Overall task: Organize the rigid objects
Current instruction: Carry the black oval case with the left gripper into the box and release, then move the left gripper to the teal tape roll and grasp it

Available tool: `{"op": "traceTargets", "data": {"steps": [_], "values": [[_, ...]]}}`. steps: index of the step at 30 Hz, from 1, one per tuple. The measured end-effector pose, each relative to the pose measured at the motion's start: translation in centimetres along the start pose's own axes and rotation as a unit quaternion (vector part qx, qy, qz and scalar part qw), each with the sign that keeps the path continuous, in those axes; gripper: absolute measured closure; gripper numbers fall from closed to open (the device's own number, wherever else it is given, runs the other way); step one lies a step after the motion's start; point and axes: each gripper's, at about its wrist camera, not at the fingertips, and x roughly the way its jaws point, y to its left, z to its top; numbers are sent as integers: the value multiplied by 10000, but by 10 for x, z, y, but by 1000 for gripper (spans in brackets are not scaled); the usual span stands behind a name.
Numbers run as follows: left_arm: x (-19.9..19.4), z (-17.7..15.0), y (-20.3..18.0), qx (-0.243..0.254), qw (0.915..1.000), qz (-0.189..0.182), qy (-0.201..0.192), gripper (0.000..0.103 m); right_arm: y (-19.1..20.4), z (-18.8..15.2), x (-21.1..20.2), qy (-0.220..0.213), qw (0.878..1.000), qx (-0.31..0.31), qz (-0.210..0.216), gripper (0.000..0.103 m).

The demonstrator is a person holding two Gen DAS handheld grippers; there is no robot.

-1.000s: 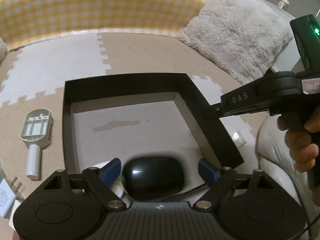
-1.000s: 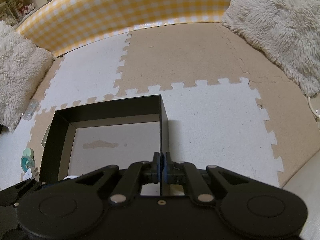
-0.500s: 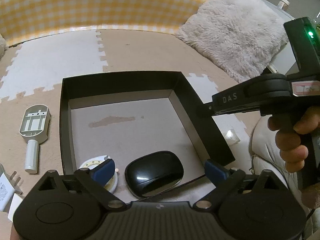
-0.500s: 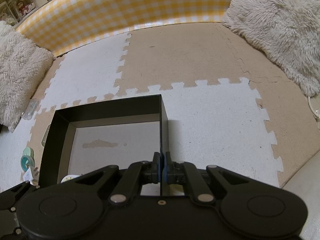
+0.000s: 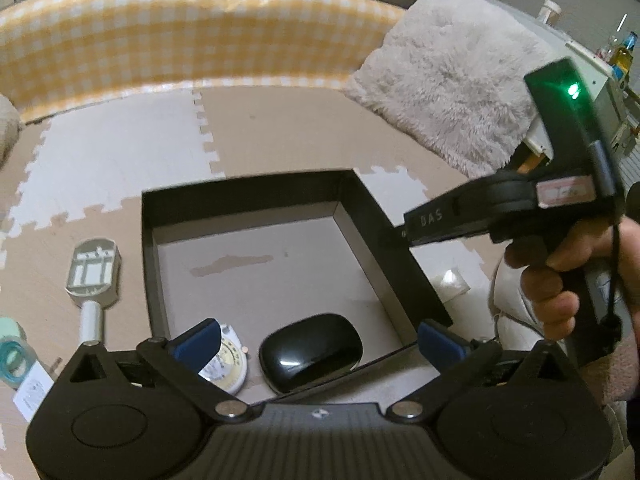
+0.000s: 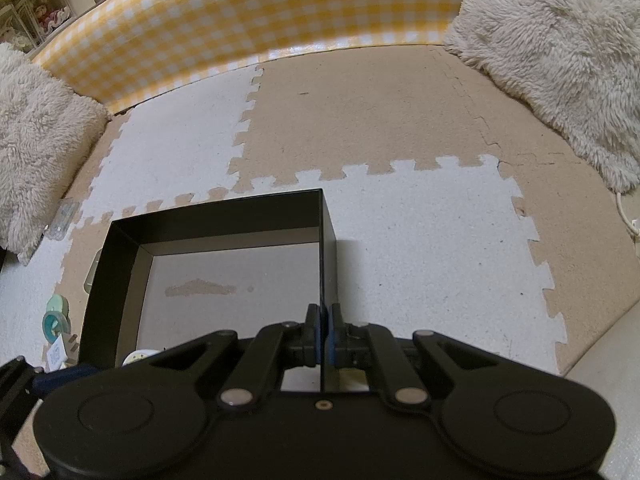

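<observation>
L wrist: handled tool [image 5: 93,280] beside box [image 5: 248,192]

1. Black box [image 5: 400,248]: open-topped and shallow, with a pale floor.
2. Black mouse [image 5: 310,352]: glossy and oval, lying flat on the box's floor at its near edge.
3. White round disc [image 5: 228,368]: lying flat inside the box, just left of the mouse.
</observation>
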Motion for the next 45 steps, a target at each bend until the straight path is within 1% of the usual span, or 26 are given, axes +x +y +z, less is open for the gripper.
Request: {"op": "traceTargets", "data": {"steps": [4, 12, 16, 19, 22, 27, 32, 35, 38, 40, 42, 45], "values": [[-15, 7, 5, 30, 9997, 71, -214, 0, 1, 0, 0, -5, 10000, -1, 11, 99], [-46, 21, 29, -134, 9971, 422, -620, 0, 1, 0, 0, -6, 10000, 12, 22, 99], [-57, 20, 47, -288, 9949, 686, -681, 0, 1, 0, 0, -9, 10000, 11, 21, 99], [-64, 17, 64, -482, 9916, 976, -694, 0, 0, 0, 0, -9, 10000, 12, 22, 99], [-70, 13, 84, -764, 9859, 1325, -686, 0, 0, 0, 0, -10, 10000, 10, 22, 99], [-78, 9, 118, -1407, 9753, 1556, -693, 0, 0, 0, 0, -9, 10000, 19, 28, 99], [-74, -1, 148, -1756, 9680, 1730, -475, 0, 0, 0, 0, -9, 10000, 14, 26, 99], [-65, -10, 165, -2107, 9598, 1840, -239, 0, 0, 0, 0, -9, 10000, 21, 30, 98], [-54, -21, 178, -2390, 9535, 1835, -65, 0, -1, 0, 0, -8, 10000, 24, 32, 99], [-49, -26, 185, -2558, 9485, 1868, -54, 3, -1, 0, 0, -8, 10000, 21, 32, 99], [-44, -28, 190, -2727, 9431, 1902, -47, 16, -1, 0, 0, -9, 10000, 24, 34, 98], [-38, -30, 195, -2972, 9355, 1910, -46, 23, -1, 0, 0, -8, 10000, 26, 34, 98]]}}
